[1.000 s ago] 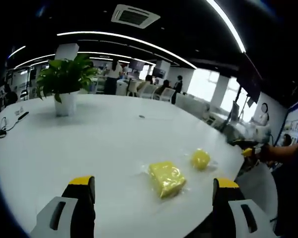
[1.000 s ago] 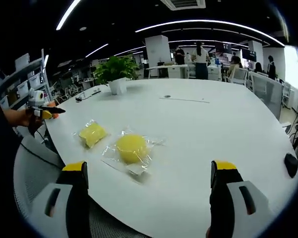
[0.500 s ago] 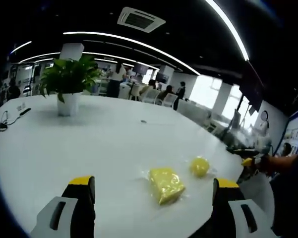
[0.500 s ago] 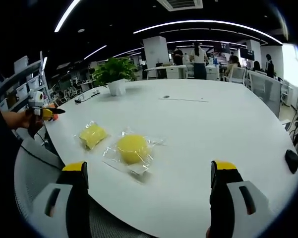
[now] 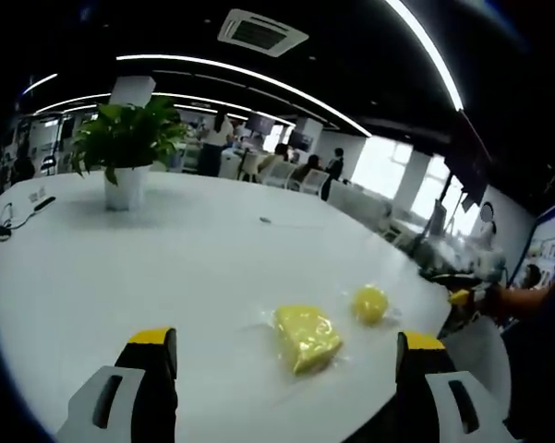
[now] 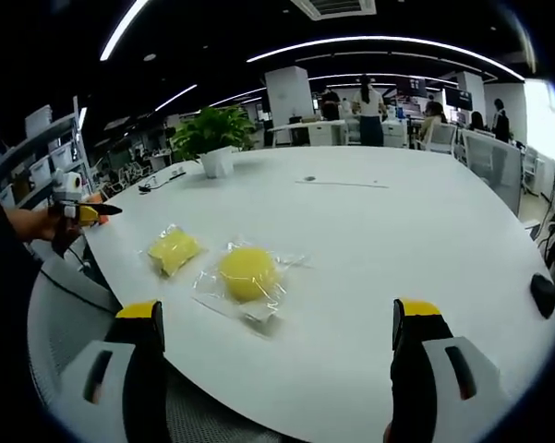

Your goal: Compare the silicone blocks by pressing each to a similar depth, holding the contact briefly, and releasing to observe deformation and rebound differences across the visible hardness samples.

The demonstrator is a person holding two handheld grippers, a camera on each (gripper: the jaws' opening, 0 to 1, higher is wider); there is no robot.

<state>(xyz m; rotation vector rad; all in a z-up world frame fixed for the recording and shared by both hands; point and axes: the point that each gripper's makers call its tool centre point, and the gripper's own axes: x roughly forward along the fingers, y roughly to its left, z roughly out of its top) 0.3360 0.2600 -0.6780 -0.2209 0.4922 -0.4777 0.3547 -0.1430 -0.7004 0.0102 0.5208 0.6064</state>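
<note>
Both my tongs, left (image 5: 282, 388) and right (image 6: 277, 378), gape apart. Bagged yellow block (image 5: 306, 336) and yellow ball (image 6: 247, 273), frame centre, look soft, slippery-wrapped; I'd press their tops.

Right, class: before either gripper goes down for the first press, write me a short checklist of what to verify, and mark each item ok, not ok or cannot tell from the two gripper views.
1. Right gripper open wide enough to straddle a sample: ok.
2. Left gripper open: ok.
3. Round yellow block lying flat on the white table, in its clear wrapper: ok.
4. Square yellow block apart from the round one, not touching: ok.
5. Either gripper already touching a block: not ok, both are short of them.
6. Which sample is harder: cannot tell.
</note>
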